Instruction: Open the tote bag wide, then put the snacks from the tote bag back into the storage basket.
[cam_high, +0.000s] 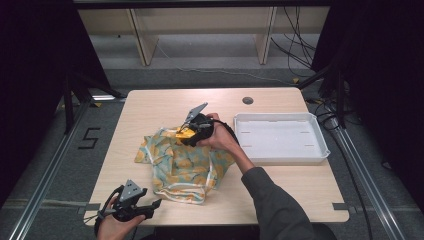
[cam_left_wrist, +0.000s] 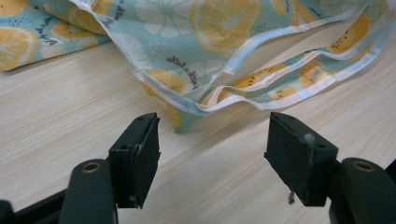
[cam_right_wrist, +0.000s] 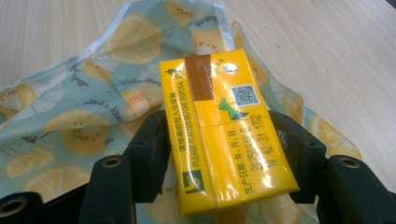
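Right tool in the high view sits over the far edge of the fruit-print cloth mid-bench, gripping a yellow carton; a white tray lies just to its right. Left tool hovers at the near bench edge, close to the cloth's near hem.

Left gripper view: the tool's jaws stand wide apart over bare wood, nothing between them, the cloth's white-bound hem just beyond. Small script on the print is too blurred to read.

Right gripper view: the jaws appear clamped on the carton's sides above the cloth. It reads "PLEASE FLATTEN BEFORE DISPOSAL", with a QR code and a stamped date.
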